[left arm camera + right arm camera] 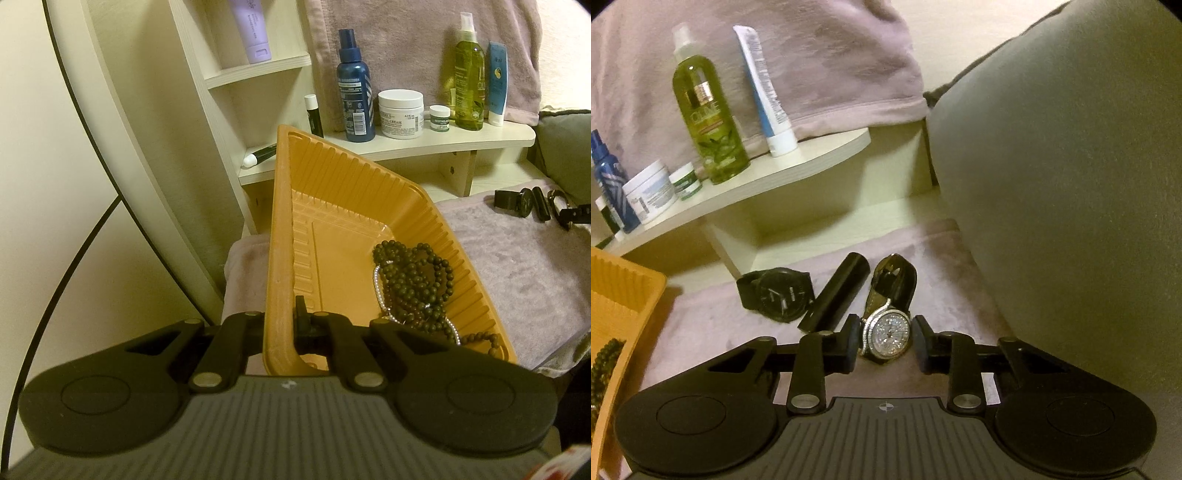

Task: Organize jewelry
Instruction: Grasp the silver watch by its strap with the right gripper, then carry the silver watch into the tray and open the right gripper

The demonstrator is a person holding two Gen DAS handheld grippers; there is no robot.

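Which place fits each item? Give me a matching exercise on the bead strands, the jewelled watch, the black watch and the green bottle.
Things:
1. bead strands
2. jewelled watch
3. black watch
4. green bottle

Places:
A. on the shelf
B. between the right gripper's fingers
C. in the orange tray
D. flat on the cloth, left of the black tube

Pairs: 1-C, 2-B, 3-D, 4-A
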